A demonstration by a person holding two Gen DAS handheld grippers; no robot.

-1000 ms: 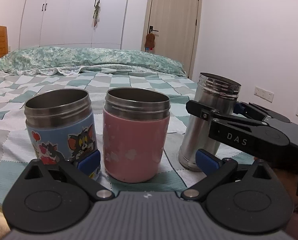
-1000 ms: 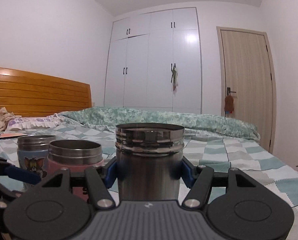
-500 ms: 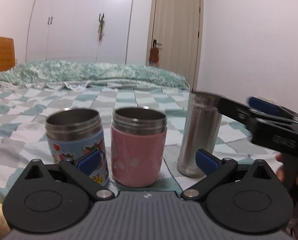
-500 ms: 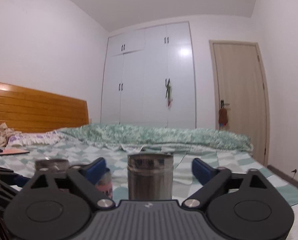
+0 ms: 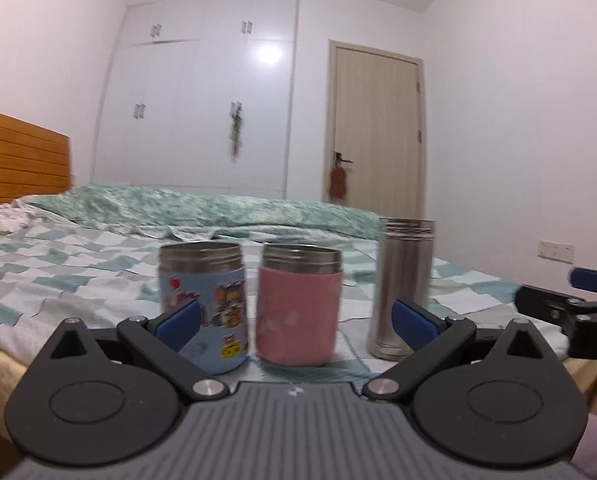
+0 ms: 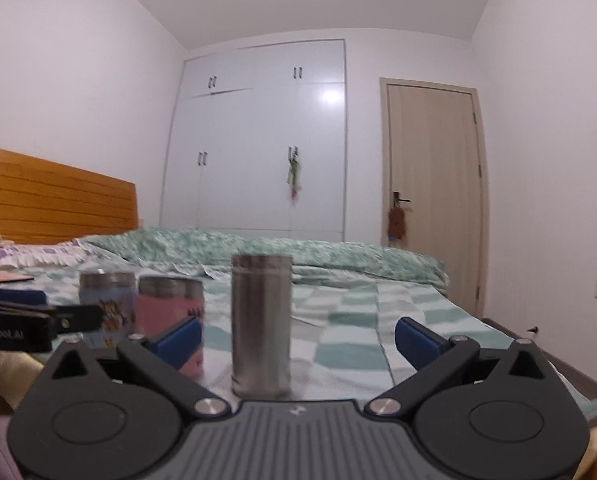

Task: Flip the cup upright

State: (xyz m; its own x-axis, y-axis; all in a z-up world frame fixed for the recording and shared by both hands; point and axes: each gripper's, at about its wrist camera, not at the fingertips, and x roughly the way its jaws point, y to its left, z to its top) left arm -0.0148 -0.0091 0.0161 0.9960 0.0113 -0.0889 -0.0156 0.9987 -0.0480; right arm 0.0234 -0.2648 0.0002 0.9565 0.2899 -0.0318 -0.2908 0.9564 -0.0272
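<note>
Right wrist view: steel cup upright, bare metal; both grippers' fingers spread, empty.

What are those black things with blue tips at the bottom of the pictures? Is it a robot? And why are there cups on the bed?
It's not a robot. A person holds a grabbing tool in each hand, and each tool has a little camera looking out past its two blue-tipped fingers. One picture comes from the left gripper, the other from the right gripper. Both are open and hold nothing.

Three cups stand upright in a row on the checked bedspread: a blue cartoon cup, a pink cup and a tall silver cup. Their open ends face up. The silver cup is right in front of the right gripper, but nothing touches it. Behind are a white wardrobe and a door.
</note>
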